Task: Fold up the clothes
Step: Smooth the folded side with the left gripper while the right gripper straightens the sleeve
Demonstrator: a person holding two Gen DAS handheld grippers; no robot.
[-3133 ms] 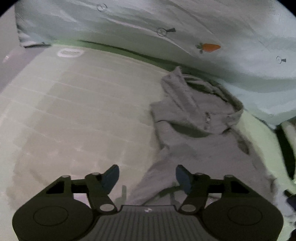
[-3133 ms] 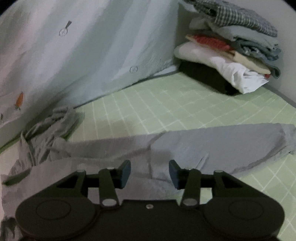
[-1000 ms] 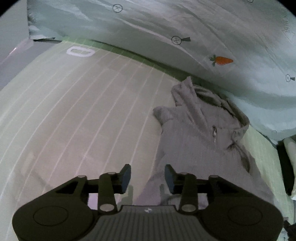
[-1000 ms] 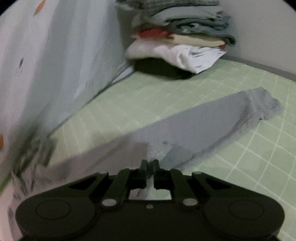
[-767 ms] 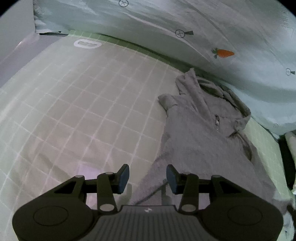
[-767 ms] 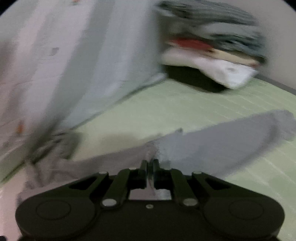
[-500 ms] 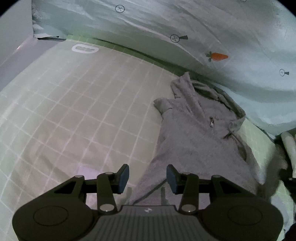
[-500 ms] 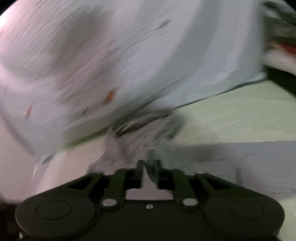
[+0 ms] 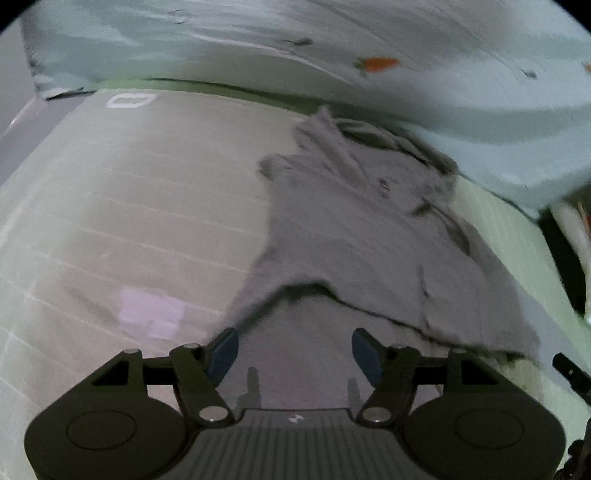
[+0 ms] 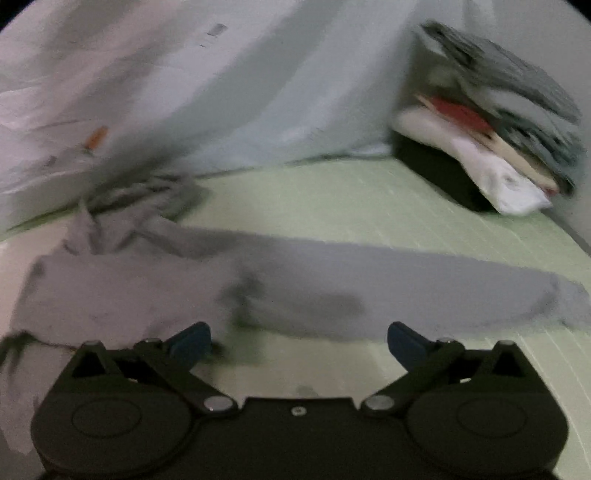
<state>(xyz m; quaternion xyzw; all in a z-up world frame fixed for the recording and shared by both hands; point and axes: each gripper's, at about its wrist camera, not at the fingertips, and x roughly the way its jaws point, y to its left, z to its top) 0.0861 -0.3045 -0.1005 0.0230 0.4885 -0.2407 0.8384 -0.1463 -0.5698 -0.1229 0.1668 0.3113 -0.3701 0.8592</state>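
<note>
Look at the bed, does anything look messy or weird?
The grey hoodie lies rumpled, its hood bunched against the pale sheet, and one sleeve sticks straight out sideways. The clothes stack leans a little.

– What lies ahead of the claw?
– A bed in a pale green checked sheet (image 9: pixel 122 206), dimly lit. Beyond it hangs a light blue carrot-print cloth (image 9: pixel 424 33).
– And off to the right?
– A plain grey wall (image 10: pixel 532 40).

Left claw (image 9: pixel 294 350) and right claw (image 10: pixel 298 341) just spread apart, empty.
</note>
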